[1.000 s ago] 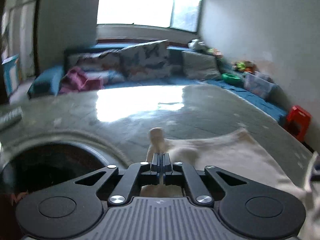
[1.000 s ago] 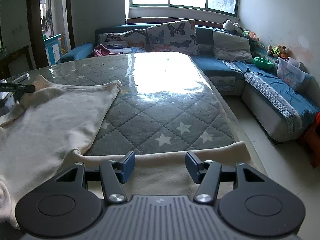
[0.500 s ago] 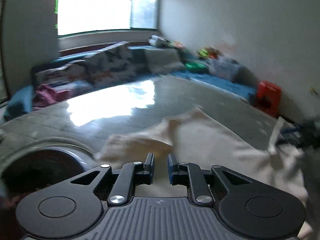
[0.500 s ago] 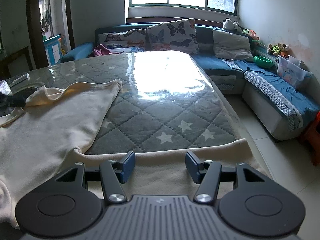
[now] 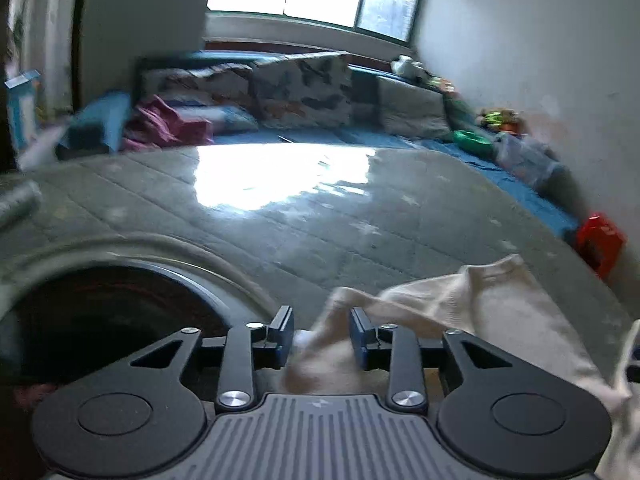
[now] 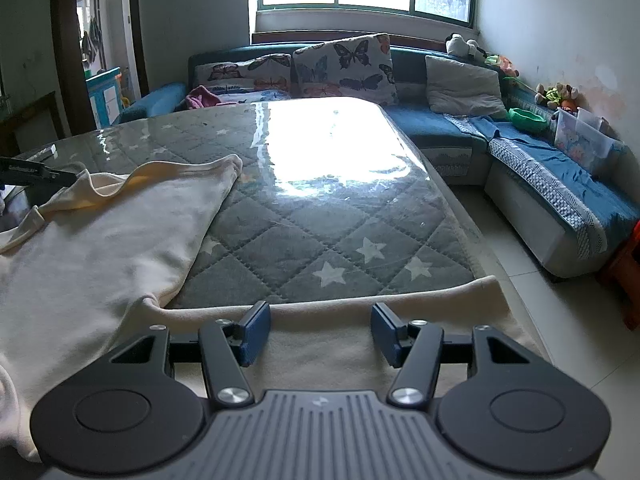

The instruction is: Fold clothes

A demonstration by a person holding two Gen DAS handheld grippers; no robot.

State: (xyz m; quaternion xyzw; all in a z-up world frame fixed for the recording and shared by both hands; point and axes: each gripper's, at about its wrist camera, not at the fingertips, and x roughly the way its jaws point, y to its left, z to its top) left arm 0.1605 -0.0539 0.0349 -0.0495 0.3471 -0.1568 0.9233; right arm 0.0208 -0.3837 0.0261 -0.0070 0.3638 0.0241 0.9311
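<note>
The soft, floppy cream shirt [image 6: 104, 248] is being spread along the near edge of the desk [image 6: 320, 208], both claws [image 5: 320, 338] [image 6: 318, 334] are being held open, and its corners are probably best pinched.

Each gripper, the left gripper [image 5: 321, 338] and the right gripper [image 6: 319, 333], is matte black with a ribbed grey plate at six o'clock. Round discs sit at four and eight o'clock beside silver screws. The fingertips [image 6: 255, 332] carry blue pads.
</note>
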